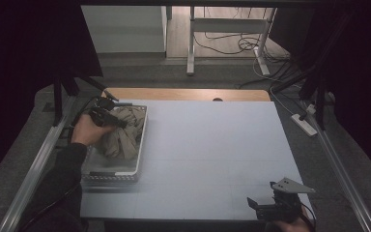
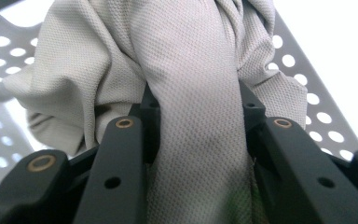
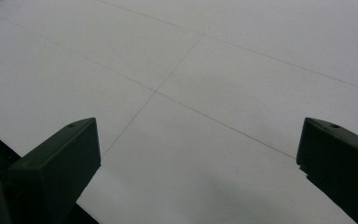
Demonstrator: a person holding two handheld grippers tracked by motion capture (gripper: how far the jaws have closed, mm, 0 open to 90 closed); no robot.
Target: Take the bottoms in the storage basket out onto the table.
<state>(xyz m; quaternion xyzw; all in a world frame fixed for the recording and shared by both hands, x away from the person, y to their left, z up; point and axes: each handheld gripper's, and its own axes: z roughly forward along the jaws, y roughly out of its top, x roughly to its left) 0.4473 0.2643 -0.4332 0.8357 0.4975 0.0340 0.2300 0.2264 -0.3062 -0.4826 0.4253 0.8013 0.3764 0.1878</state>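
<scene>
Crumpled beige knit cloth (image 1: 124, 131), heaped in the white perforated metal basket (image 1: 142, 140) at the left edge of the pale grey table (image 1: 212, 145). Left gripper (image 2: 198, 112) clamped on a thick fold of that cloth, jaws pressed against both sides of the bunched fabric. Right gripper (image 1: 270, 203) idle near the table's near right corner, jaws spread wide over bare surface, holding nothing. Risks, judged from here: a pinch on one fold only, so the rest of the cloth likely to trail, snag on the basket rim and drag or tip the light basket; a loose knit apt to slip free under a quick pull.
</scene>
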